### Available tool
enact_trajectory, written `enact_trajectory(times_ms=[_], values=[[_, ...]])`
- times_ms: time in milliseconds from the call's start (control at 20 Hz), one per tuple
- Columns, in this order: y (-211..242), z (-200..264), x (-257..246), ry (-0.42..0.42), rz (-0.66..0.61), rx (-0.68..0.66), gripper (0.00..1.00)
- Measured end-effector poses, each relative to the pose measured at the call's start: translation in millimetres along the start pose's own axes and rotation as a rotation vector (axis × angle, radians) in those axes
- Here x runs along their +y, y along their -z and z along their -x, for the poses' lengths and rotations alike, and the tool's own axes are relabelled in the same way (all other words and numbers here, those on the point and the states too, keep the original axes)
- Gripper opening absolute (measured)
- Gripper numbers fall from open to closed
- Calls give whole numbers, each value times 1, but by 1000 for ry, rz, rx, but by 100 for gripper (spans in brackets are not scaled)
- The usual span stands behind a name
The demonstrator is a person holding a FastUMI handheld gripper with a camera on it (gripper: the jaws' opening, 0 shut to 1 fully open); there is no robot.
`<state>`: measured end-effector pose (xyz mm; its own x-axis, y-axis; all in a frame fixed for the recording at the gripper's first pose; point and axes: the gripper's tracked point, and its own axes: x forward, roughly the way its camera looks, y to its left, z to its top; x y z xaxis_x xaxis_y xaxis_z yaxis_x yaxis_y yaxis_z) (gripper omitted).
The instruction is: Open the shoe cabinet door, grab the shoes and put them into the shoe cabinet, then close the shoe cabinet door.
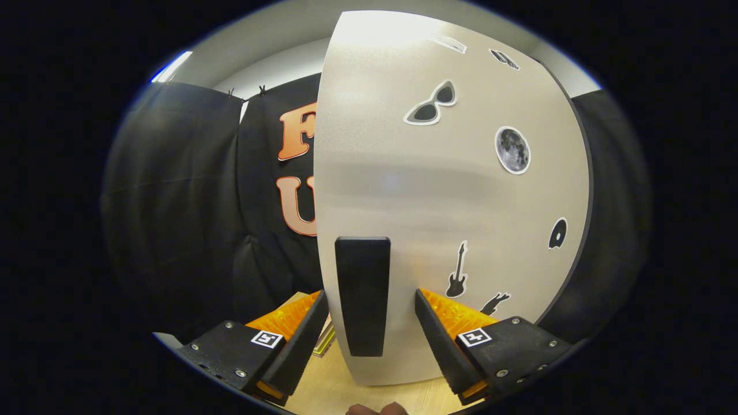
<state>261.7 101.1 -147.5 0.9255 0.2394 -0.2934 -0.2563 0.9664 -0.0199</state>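
Note:
The shoe cabinet door (pixel 461 196) is a pale panel with several stickers, standing close in front of me. Its black vertical handle (pixel 362 294) sits near the door's left edge. My gripper (pixel 369 297) is open, with the handle between its two fingers. Small gaps show on both sides, so neither finger presses on it. Past the door's left edge I see only the booth's black cloth. The cabinet's inside is hidden.
A light wooden surface (pixel 328 392) lies below the door and the fingers. A small yellowish-green object (pixel 324 341) peeks out beside the left finger. A person's fingertips (pixel 377 409) show under the gripper. Black cloth wall (pixel 173 202) hangs to the left and right.

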Motion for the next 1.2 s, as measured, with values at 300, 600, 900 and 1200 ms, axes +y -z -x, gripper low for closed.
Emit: enact_trajectory(times_ms=[300,600,900,1200], values=[[-1,-23,0,1,4,0,95],[-2,-39,0,0,-2,7,95],[10,-40,2,-2,-20,53,95],[13,6,15,-10,-29,50,95]])
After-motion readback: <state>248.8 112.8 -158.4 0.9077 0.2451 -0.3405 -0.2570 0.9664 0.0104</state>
